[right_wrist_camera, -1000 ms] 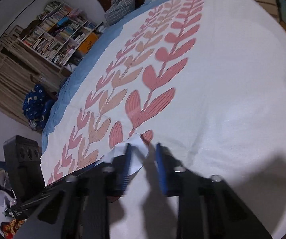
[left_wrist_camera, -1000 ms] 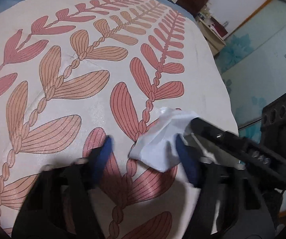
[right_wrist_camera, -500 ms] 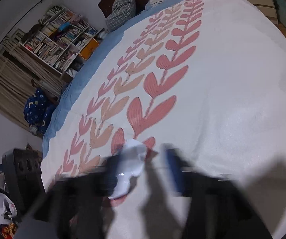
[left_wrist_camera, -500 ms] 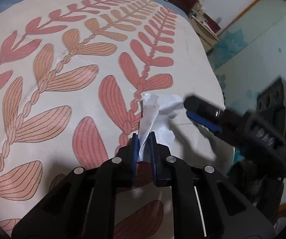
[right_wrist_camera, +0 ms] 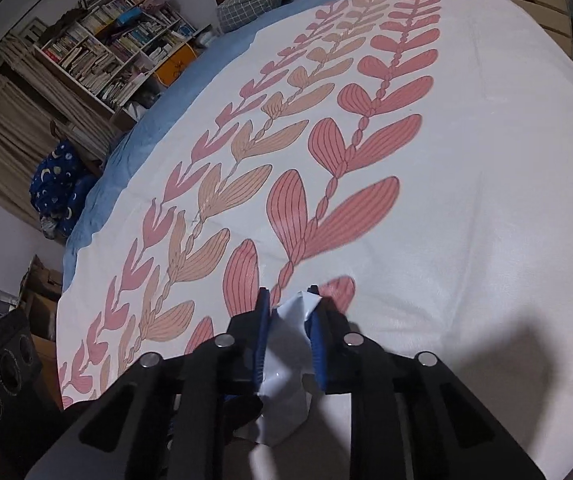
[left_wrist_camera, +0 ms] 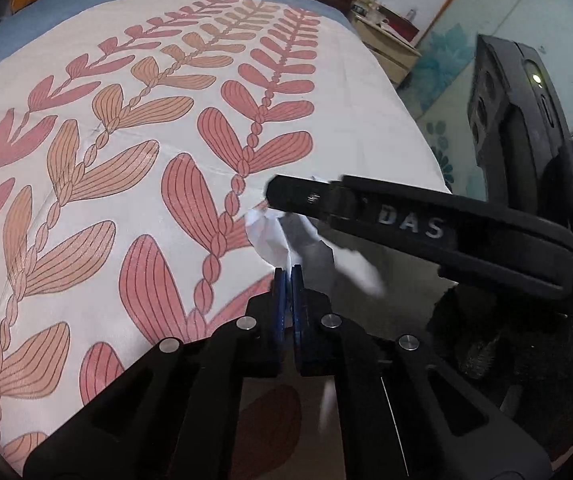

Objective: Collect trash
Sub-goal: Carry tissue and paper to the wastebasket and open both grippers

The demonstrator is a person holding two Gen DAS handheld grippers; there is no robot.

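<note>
In the left wrist view the left gripper (left_wrist_camera: 287, 274) has its blue jaws pinched on a crumpled white paper (left_wrist_camera: 270, 236) just above the leaf-patterned bedspread (left_wrist_camera: 86, 152), and the right gripper's black arm crosses over the paper. In the right wrist view the right gripper (right_wrist_camera: 289, 312), whose jaws have just been closing, clamps the same paper (right_wrist_camera: 286, 344), which seems lifted off the spread.

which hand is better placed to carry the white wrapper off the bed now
Probably the left. The left gripper is pinched shut on the white wrapper. The right gripper has just been closing and squeezes its other end, so either could do it.
</note>
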